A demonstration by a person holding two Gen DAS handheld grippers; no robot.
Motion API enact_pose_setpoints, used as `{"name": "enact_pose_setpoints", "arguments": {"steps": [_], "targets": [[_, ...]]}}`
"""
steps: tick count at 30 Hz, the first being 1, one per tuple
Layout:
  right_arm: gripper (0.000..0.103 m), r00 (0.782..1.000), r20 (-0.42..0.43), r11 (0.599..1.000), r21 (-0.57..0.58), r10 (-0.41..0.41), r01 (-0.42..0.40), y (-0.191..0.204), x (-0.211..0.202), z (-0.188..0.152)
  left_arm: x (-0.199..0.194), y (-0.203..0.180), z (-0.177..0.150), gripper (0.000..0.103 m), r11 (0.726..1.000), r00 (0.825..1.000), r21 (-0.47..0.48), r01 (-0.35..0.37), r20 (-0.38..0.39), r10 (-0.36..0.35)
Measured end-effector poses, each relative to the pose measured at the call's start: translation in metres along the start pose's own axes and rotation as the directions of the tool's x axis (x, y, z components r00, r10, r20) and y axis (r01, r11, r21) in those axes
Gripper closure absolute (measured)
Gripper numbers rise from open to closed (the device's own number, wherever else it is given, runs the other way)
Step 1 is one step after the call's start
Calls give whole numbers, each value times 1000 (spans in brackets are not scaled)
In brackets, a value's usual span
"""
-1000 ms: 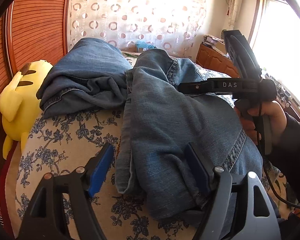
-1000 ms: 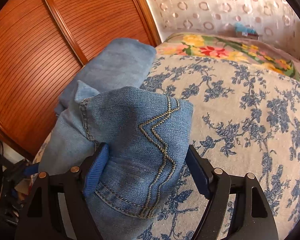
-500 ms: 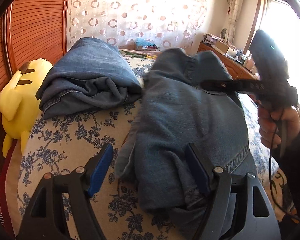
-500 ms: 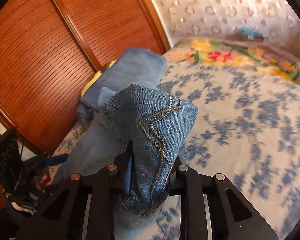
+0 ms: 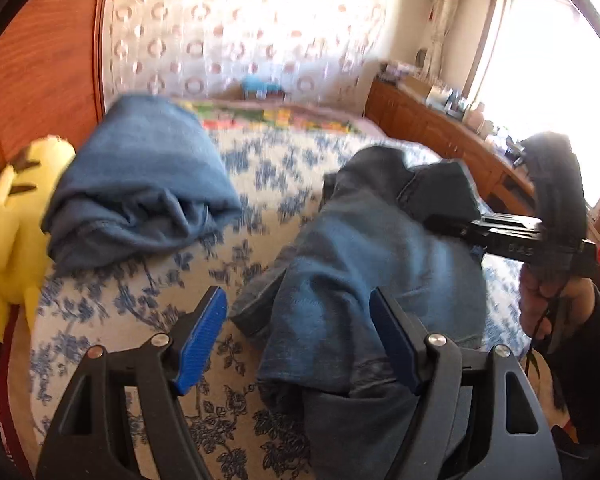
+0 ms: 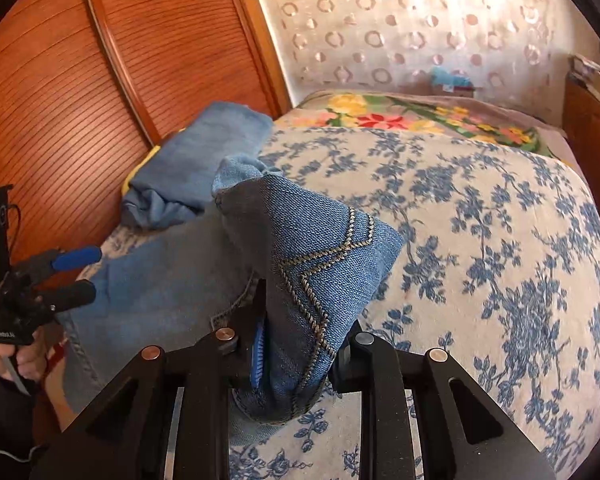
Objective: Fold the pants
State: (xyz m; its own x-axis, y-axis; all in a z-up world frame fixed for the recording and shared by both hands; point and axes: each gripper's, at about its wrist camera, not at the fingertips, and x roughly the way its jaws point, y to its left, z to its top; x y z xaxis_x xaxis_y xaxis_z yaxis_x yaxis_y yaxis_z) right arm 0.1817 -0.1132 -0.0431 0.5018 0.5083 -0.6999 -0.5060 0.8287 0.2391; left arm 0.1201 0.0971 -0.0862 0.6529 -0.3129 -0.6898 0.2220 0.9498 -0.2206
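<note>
Left wrist view showed the left gripper (image 5: 300,332) with its two blue pads (image 5: 200,340) wide apart. The jeans (image 5: 352,280) lay bunched up on the bed cover (image 5: 260,168), which was white with blue flowers. Part of the jeans sat between the open pads and touched the right one, but nothing was squeezed. On the right side of this view, the right gripper (image 5: 452,226) held the far end of the jeans up off the bed. A hand (image 5: 548,308) held its handle.

Right wrist view showed the right gripper (image 6: 300,344) pinched tight on a thick fold of the jeans (image 6: 320,264). The fold had a zigzag line of gold stitching (image 6: 320,264) on it. The rest of the jeans hung down to the left, toward the left gripper (image 6: 72,276), whose fingers stood apart there.

A second pair of jeans, already folded (image 5: 140,188), sat near the wooden wall (image 6: 80,80), well apart from the first pair. A yellow stuffed toy (image 5: 12,232) leaned just beside it. A blanket with bright flowers (image 6: 400,116) lay at the far end of the bed.
</note>
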Motion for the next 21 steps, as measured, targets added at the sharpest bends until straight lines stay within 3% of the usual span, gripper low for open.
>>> {"name": "enact_pose_setpoints", "arguments": {"steps": [4, 12, 21], "targets": [[80, 999, 10, 999, -2, -32, 32, -1, 6, -7, 16, 2, -7, 28, 1000, 999, -8, 15, -51, -16], [76, 1000, 5, 999, 25, -30, 30, -6, 9, -10, 26, 9, -10, 28, 994, 993, -62, 93, -72, -98], [59, 1000, -1, 995, 102, 18, -18, -18, 16, -10, 18, 10, -12, 34, 991, 990, -56, 120, -68, -123]]}}
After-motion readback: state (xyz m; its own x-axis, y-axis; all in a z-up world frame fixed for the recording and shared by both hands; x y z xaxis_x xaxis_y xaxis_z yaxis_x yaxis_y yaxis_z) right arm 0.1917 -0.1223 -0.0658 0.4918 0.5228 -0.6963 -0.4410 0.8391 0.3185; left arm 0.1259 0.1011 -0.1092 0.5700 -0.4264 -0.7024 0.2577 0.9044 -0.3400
